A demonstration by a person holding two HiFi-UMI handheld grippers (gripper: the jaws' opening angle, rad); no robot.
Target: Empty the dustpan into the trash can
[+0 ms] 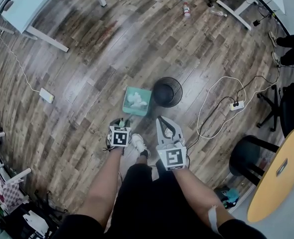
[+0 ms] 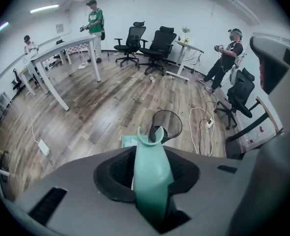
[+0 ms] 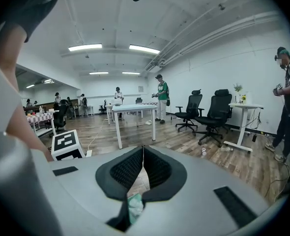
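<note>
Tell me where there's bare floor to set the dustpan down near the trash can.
Bare boards spread left of the dustpan toward the white adapter, and beyond the trash can toward the bottle. Right of the can is crowded by a corded power strip.

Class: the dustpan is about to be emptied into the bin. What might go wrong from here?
The left claw grips only the thin handle, so the dustpan may tip and drop its white scraps early. The bin looks no wider than the dustpan, so scraps could miss. A cable loops beside the bin: a trip hazard.
</note>
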